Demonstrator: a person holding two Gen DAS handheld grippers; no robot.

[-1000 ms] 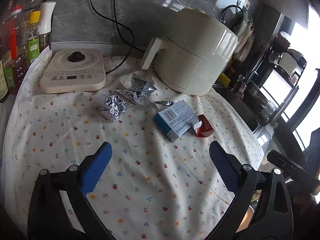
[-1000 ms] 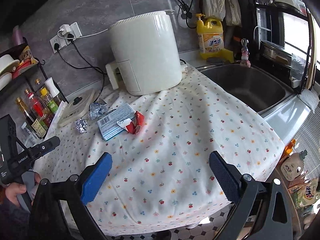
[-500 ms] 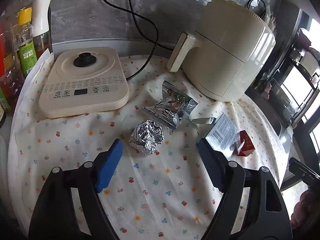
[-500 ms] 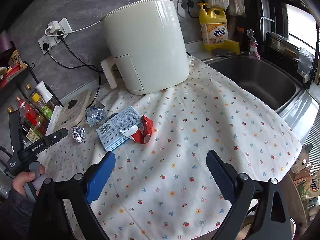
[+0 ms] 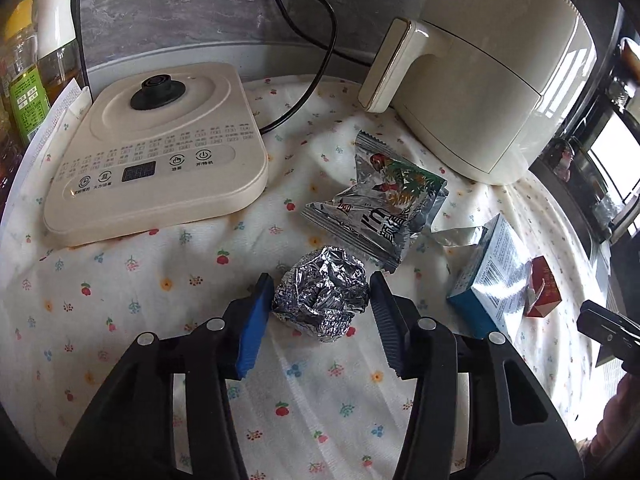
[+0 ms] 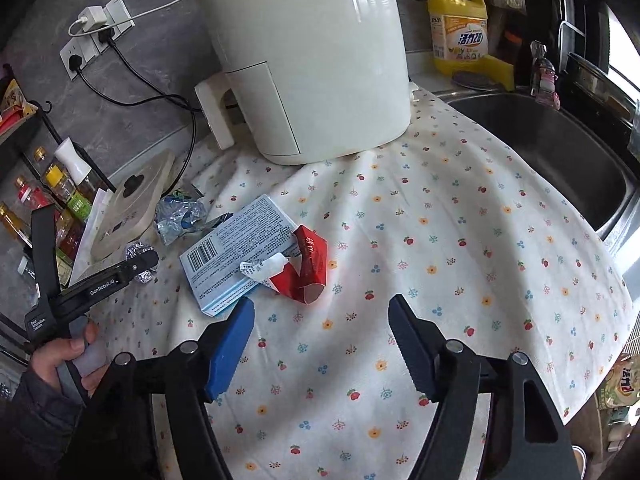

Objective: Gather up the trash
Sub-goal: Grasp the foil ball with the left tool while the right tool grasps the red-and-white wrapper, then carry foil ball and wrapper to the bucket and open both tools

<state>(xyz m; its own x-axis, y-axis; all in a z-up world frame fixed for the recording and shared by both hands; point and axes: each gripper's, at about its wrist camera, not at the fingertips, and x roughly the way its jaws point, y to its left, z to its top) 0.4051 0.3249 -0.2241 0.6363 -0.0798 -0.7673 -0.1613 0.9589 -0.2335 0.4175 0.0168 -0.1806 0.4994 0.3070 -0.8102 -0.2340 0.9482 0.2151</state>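
A crumpled foil ball (image 5: 322, 294) lies on the flowered cloth between the fingers of my left gripper (image 5: 320, 294), which is open with its pads close on both sides, not clearly touching. Beyond it lie a silver snack wrapper (image 5: 380, 204), a blue-and-white box (image 5: 488, 276) and a red carton piece (image 5: 542, 288). My right gripper (image 6: 320, 316) is open and empty, just short of the red carton piece (image 6: 306, 268) and the box (image 6: 238, 248). The wrapper (image 6: 178, 216) and part of the foil ball (image 6: 136, 250) show at the left.
A cream air fryer (image 5: 488, 68) stands at the back, a cream appliance base (image 5: 152, 152) at the left with a black cord. Bottles (image 6: 60, 196) line the left edge. A sink (image 6: 552, 156) and yellow detergent bottle (image 6: 460, 24) are at the right.
My left gripper has moved forward and down over the foil ball and narrowed around it. My right gripper has moved closer to the red carton piece and box and narrowed somewhat.
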